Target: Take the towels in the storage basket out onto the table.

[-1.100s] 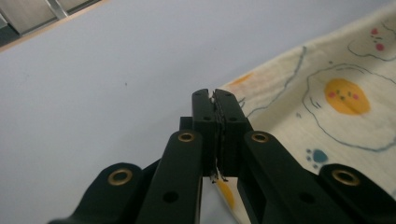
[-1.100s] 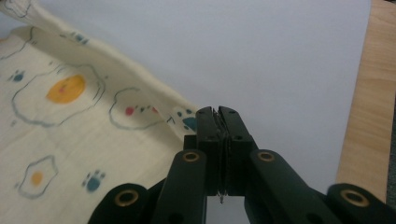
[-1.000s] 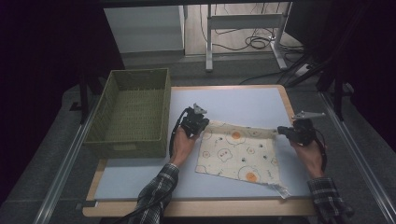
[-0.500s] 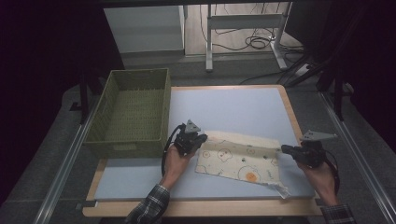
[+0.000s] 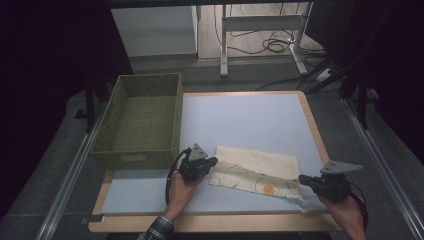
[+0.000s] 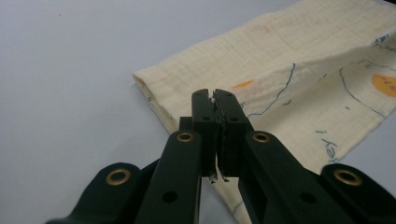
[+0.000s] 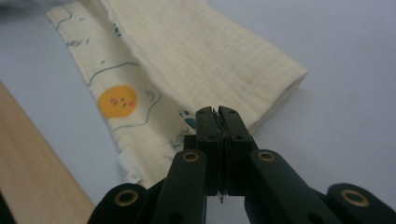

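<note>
A cream cloth (image 5: 255, 167) printed with blue lines and orange egg yolks lies folded near the table's front edge, its plain side turned over the far half. My left gripper (image 5: 212, 162) is at its left end, jaws pressed together on the cloth's edge (image 6: 299, 56), a sliver of fabric showing at the tips (image 6: 215, 97). My right gripper (image 5: 303, 179) is at the right end, its jaws (image 7: 215, 112) likewise shut on a thin layer of the cloth (image 7: 196, 51).
A green woven basket (image 5: 145, 115) stands empty at the table's left, just behind my left gripper. The pale blue mat (image 5: 245, 120) stretches beyond the cloth. The wooden table rim (image 7: 32, 177) runs close to my right gripper.
Both grippers have drawn toward the near edge, pulling the cloth's far edge over itself, so the cloth now lies folded into a narrower strip.
</note>
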Demonstrator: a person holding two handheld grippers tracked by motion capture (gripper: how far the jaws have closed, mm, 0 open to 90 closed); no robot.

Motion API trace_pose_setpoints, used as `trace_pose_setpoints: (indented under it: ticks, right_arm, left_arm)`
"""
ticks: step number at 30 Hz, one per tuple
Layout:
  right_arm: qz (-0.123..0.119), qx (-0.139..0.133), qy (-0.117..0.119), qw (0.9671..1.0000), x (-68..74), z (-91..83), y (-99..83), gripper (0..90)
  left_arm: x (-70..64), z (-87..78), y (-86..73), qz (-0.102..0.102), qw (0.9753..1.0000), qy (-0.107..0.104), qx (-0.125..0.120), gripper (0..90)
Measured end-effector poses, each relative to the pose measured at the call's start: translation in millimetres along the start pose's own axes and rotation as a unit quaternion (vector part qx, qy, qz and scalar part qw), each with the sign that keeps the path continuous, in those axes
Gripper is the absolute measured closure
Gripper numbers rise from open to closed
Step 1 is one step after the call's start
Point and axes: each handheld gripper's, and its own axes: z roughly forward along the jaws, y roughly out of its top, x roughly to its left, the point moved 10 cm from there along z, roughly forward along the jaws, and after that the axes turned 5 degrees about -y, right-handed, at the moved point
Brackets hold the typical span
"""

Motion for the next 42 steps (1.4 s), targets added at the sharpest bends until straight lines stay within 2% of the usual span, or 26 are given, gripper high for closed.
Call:
trace_pose_setpoints:
  ticks: [4, 9, 17, 18, 23, 26, 30, 35, 39, 42]
  right_arm:
    - [-0.005, 0.006, 0.005, 1.0000, 9.4, -2.8, -9.4, 87.8]
    - [-0.003, 0.011, 0.012, 0.9999, 16.5, -5.2, -19.8, 87.7]
    - [-0.003, 0.017, 0.028, 0.9995, 32.3, -5.9, -32.8, 87.4]
    - [0.001, 0.017, 0.029, 0.9994, 32.7, -6.5, -33.7, 87.2]
    - [0.009, 0.007, 0.031, 0.9995, 29.5, -14.2, -30.8, 81.3]
    - [0.009, -0.002, 0.016, 0.9998, 21.5, -20.6, -24.3, 77.6]
    - [0.015, -0.003, 0.000, 0.9999, 8.3, -17.3, -17.8, 75.0]
    - [0.027, -0.006, -0.022, 0.9994, -16.7, 4.4, -3.5, 72.2]
    - [0.042, -0.008, -0.046, 0.9980, -39.7, 29.0, 14.3, 69.9]
    - [0.048, 0.003, -0.055, 0.9973, -50.2, 48.1, 20.4, 62.1]
  left_arm:
    - [-4.6, -0.9, -11.1, 0.017, 0.9998, 0.002, 0.012, 87.5]
    - [-12.3, -2.2, -20.5, 0.027, 0.9995, -0.002, 0.017, 87.2]
    - [-16.8, -8.3, -33.2, 0.000, 0.9995, -0.027, 0.017, 83.8]
    - [-18.2, -10.0, -35.0, -0.002, 0.9993, -0.032, 0.019, 80.0]
    - [-17.8, -21.1, -36.3, -0.009, 0.9994, -0.027, 0.019, 62.8]
    - [-13.7, -23.9, -31.0, -0.012, 0.9995, -0.022, 0.017, 55.2]
    - [-7.9, -17.4, -21.2, -0.015, 0.9996, -0.012, 0.022, 52.1]
    - [5.2, 3.3, -3.6, -0.016, 0.9992, 0.009, 0.034, 50.4]
    - [15.9, 19.3, 7.2, -0.031, 0.9988, 0.018, 0.032, 47.3]
    - [20.6, 25.6, 10.8, -0.036, 0.9986, 0.024, 0.029, 44.2]
